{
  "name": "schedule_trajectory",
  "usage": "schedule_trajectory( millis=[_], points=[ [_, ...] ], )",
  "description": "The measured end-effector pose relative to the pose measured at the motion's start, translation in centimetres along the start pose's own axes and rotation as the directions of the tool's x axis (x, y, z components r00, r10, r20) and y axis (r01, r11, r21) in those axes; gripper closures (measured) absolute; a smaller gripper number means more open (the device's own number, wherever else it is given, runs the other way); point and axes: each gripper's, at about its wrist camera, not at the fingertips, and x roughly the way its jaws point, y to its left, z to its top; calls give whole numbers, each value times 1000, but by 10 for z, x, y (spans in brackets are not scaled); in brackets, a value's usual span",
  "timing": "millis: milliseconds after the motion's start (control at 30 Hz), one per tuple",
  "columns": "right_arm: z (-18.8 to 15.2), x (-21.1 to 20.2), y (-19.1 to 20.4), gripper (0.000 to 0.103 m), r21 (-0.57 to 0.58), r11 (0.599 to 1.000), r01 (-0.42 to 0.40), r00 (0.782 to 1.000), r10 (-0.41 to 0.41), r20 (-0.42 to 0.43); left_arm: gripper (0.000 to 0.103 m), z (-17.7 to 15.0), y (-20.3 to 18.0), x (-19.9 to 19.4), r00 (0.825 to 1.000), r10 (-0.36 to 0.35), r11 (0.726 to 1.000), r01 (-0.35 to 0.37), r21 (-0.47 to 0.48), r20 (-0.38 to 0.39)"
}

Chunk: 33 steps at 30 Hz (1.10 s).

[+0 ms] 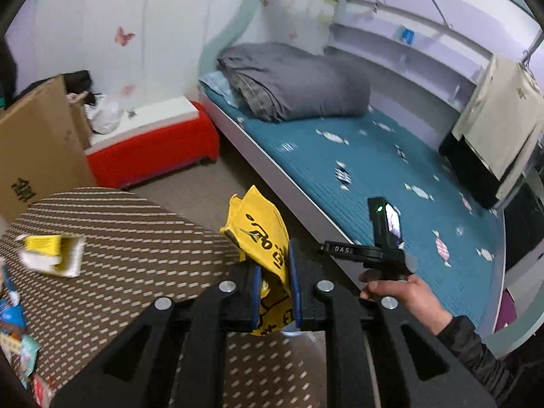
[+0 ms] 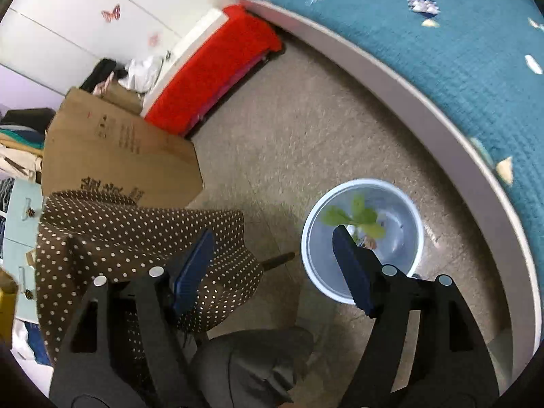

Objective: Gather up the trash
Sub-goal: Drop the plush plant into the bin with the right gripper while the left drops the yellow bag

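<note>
Left gripper jaws clamp yellow wrapper over table.

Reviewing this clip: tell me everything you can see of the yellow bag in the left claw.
The yellow bag looks like thin crumpled plastic with black printed characters. It is pinched between the blue pads of the left claw, which is shut on it; the upper part sticks up past the fingertips, a lower part hangs below. It is held at the edge of the dotted brown tablecloth.
</note>
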Motion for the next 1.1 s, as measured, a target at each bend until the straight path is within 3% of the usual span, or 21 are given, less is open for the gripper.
schedule_trajectory(
  millis=[233,400,467,500,567,600,633,700,767,933,1100],
  points=[
    [5,-77,-15,23,25,999,-31,986,27,165,89,10,-41,69,990,-80,993,89,76,-120],
    [7,-114,-15,21,13,999,-36,971,32,239,89,15,-69,113,976,-95,984,122,128,-198],
    [8,-123,-12,21,13,999,-34,965,30,259,83,16,-78,132,971,-85,980,121,155,-224],
    [7,-129,-11,21,11,999,-37,963,32,269,76,17,-83,142,968,-77,979,120,168,-241],
    [7,-135,-9,20,10,999,-40,960,36,279,50,16,-90,159,964,-51,975,105,198,-261],
    [5,-138,-8,20,9,999,-41,958,37,284,26,16,-93,168,964,-8,972,70,224,-266],
    [3,-140,-9,20,8,999,-43,958,39,284,16,17,-92,171,966,36,971,26,238,-255],
    [-1,-141,-7,19,7,999,-45,958,41,284,16,18,-91,173,964,78,972,-17,236,-253],
    [-6,-145,-5,15,6,999,-44,956,41,289,16,20,-81,166,962,51,984,-2,180,-268],
    [-14,-153,9,6,-18,999,-29,953,33,300,15,18,-66,128,975,66,989,-35,146,-212],
    [-24,-162,36,6,-61,998,18,946,3,323,15,17,-52,81,987,79,992,-64,112,-138]
  ],
)
